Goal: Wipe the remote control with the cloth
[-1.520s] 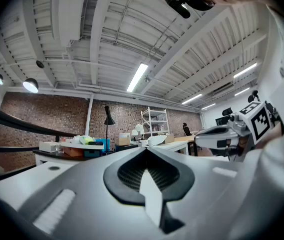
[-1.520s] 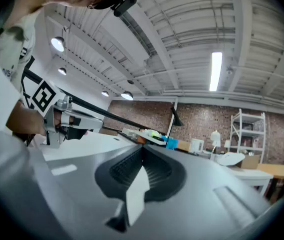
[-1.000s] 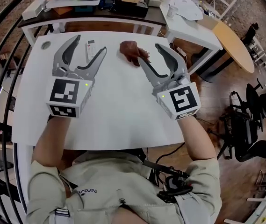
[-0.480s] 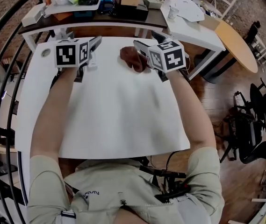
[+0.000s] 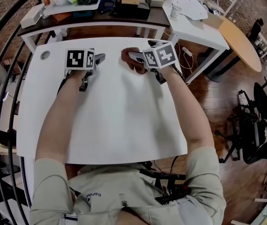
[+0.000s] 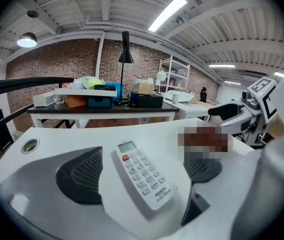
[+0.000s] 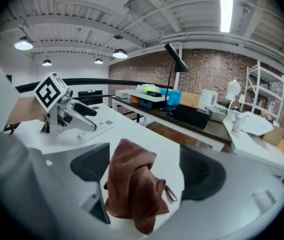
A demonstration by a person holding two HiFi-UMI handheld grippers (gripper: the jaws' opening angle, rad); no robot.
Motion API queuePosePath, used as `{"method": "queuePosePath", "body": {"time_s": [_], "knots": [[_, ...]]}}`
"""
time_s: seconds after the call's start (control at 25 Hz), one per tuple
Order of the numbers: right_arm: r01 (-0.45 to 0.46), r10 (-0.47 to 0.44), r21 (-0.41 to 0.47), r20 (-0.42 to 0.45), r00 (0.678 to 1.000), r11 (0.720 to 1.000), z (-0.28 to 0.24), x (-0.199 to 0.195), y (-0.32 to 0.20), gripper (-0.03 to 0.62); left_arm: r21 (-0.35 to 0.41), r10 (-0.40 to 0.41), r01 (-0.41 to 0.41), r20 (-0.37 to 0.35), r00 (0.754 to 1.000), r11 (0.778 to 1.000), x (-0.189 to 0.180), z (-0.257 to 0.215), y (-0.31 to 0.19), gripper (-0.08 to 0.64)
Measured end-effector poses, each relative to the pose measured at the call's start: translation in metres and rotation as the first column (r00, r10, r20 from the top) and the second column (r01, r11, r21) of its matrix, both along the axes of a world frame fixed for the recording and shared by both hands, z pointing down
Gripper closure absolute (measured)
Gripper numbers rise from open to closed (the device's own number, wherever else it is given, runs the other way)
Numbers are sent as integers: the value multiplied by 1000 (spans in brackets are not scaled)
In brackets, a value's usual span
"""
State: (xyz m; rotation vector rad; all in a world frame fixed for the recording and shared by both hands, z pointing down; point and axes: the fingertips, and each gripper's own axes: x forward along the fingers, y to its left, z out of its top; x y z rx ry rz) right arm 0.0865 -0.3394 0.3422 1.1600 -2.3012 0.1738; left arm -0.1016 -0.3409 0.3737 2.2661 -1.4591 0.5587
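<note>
White table, brick-walled room: left gripper jaws just opened around remote, right gripper around cloth.

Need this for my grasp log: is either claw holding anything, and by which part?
Nothing is held. The left claw stands open around the remote control, the right claw around the cloth; both have just been opening, gripping neither.

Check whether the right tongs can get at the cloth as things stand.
Probably yes. The right tongs have just been opening, and the cloth lies bunched on the table between the jaws, not yet pinched. Nothing seems to stand in the way.
</note>
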Motion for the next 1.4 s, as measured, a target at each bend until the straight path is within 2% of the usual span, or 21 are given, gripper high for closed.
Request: {"method": "queuePosePath", "body": {"time_s": [0.24, 0.36, 0.48, 0.68, 0.76, 0.88, 1.04, 1.12, 1.4], "knots": [[-8, 5, -89, -39, 999, 996, 34, -4, 1, 158, -149, 50, -43, 43, 998, 988, 10, 34, 10, 74], [-13, 7, -121, -55, 998, 993, 44, -4, 1, 158, -202, 49, -33, 78, 996, 979, 10, 49, 12, 74], [-18, 10, -136, -58, 998, 990, 47, -2, -2, 158, -200, 28, -5, 111, 993, 980, 6, 52, 8, 75], [-39, 30, -153, -58, 998, 988, 55, 4, -5, 158, -190, -5, 27, 117, 993, 981, 4, 51, 5, 87], [-39, 30, -157, -62, 998, 987, 58, 4, -5, 158, -182, 3, 19, 118, 993, 983, 3, 49, 6, 121], [-41, 31, -160, -62, 998, 986, 60, 2, -6, 160, -181, 4, 16, 108, 994, 983, -3, 44, 3, 244], [-48, 41, -165, -46, 998, 985, 67, -1, -7, 166, -198, 6, 11, 86, 996, 980, -8, 46, 4, 275], [-59, 53, -157, -41, 998, 986, 68, 0, -7, 195, -200, 1, 16, 86, 996, 980, -9, 46, 4, 279], [-95, 89, -74, -76, 993, 993, 65, 4, -9, 432, -188, 5, 12, 92, 996, 982, -7, 44, 6, 293]]}}
